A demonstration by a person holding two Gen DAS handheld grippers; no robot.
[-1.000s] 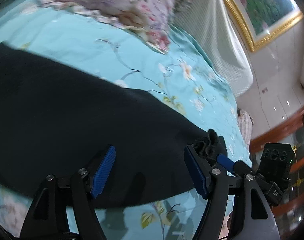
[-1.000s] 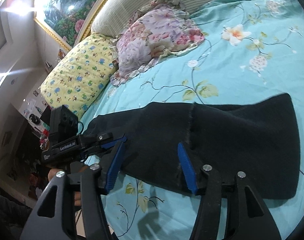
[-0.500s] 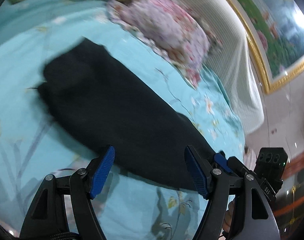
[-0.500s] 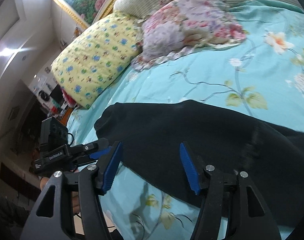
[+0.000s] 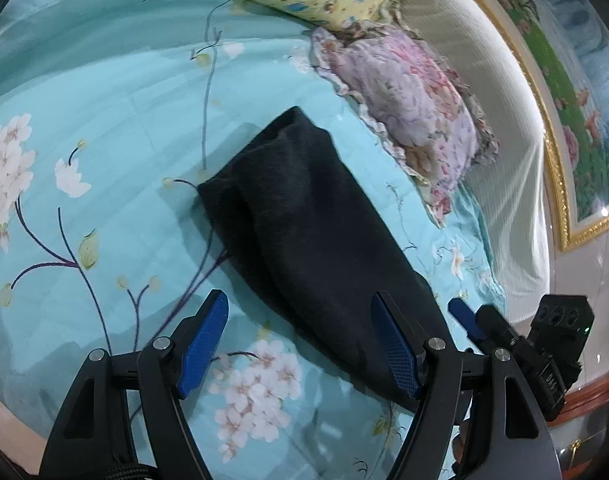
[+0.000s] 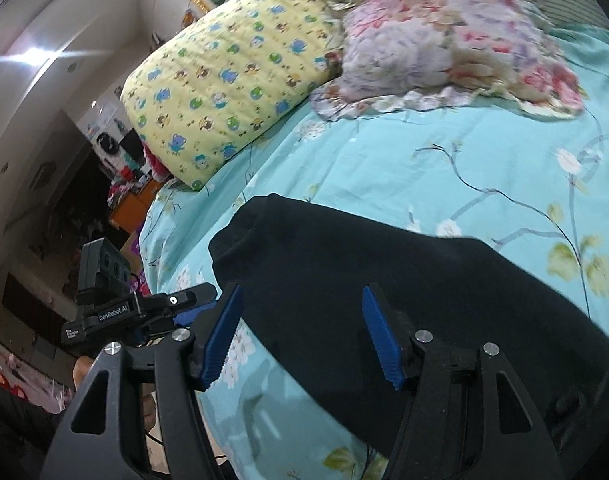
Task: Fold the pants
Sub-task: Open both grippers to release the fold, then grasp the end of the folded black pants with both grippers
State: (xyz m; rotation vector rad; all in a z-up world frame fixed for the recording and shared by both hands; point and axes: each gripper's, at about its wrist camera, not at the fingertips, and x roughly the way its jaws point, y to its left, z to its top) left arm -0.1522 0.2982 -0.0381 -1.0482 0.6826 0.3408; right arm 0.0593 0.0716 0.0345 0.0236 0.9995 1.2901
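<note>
Two tools are hovering over the bed (image 5: 104,128), each with its blue pads spread apart and pinching nothing. Black pants (image 5: 304,232) are lying flat on the turquoise floral bedspread as one long folded strip, running from near the pillows at the head of the bed down toward the near edge. In the left wrist view, the left tool (image 5: 302,344) is sitting low over the near end of the strip: its right pad is overlapping the dark cloth, while its left pad is hanging over bare bedspread just beside the pants. The right tool (image 5: 516,344) is showing at the lower right of that view, by the bed's edge next to the same end of the pants. In the right wrist view, the right tool (image 6: 302,336) is poised above the pants (image 6: 404,288), the cloth filling the gap between its pads, though whether the pads are touching the fabric cannot be told. The left tool (image 6: 144,308) is appearing at the left, at the bed's side edge near the pants' rounded end. Beyond the pants, a yellow patterned pillow (image 6: 228,76) and a pink floral pillow (image 6: 444,36) are resting side by side, touching, against the head of the bed.
</note>
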